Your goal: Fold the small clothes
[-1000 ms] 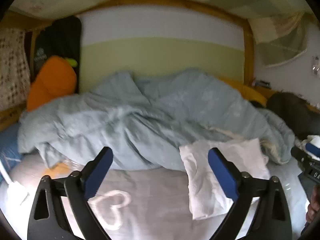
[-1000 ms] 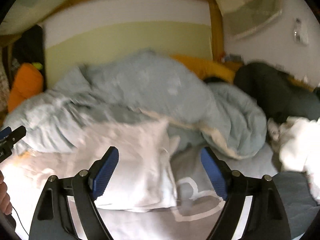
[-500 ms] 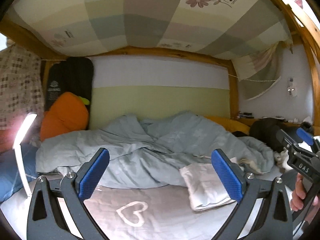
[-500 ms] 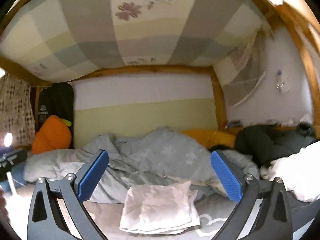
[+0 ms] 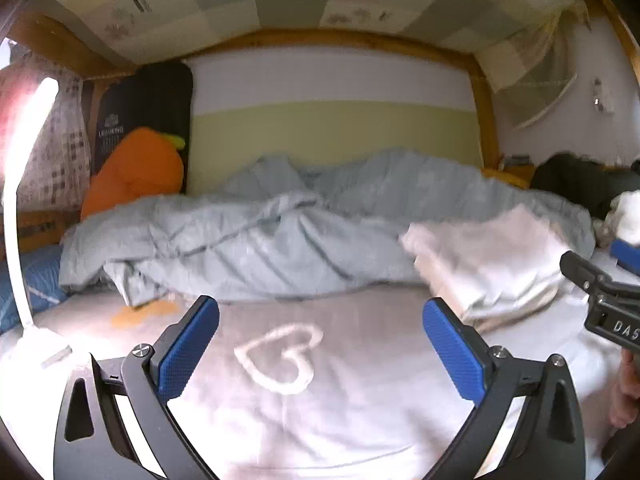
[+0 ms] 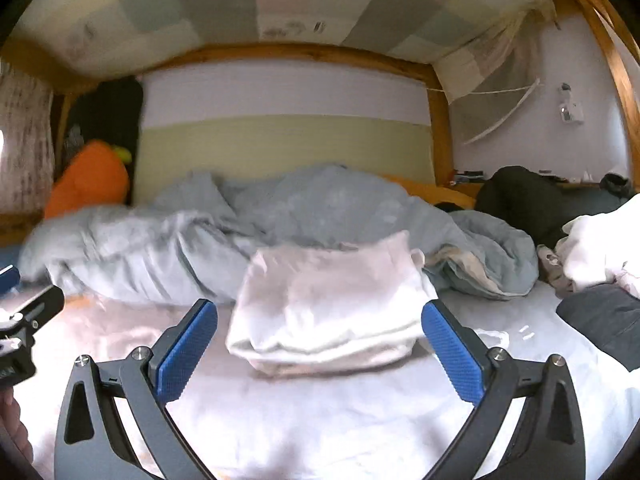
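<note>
A folded white garment (image 6: 328,304) lies on the pale bed sheet (image 6: 320,412), straight ahead of my right gripper (image 6: 319,344), whose blue pads stand wide open with nothing between them. In the left wrist view the same white garment (image 5: 492,264) sits to the right, and my left gripper (image 5: 320,344) is open over the sheet near a white heart print (image 5: 280,356). The right gripper's black body (image 5: 600,300) shows at that view's right edge. A heap of white clothes (image 6: 600,248) and a dark grey garment (image 6: 604,320) lie at the far right.
A rumpled light-blue duvet (image 5: 280,232) fills the back of the bed. An orange carrot plush (image 5: 136,172) leans at the back left. A lit white lamp (image 5: 20,200) stands at the left edge. A dark bag (image 6: 532,196) rests by the right wall. The wooden frame and a checked canopy hang low overhead.
Both views swung up toward the canopy half a second ago and have come back down to the bed. The folded white garment lies where it was. Both grippers stayed open.
</note>
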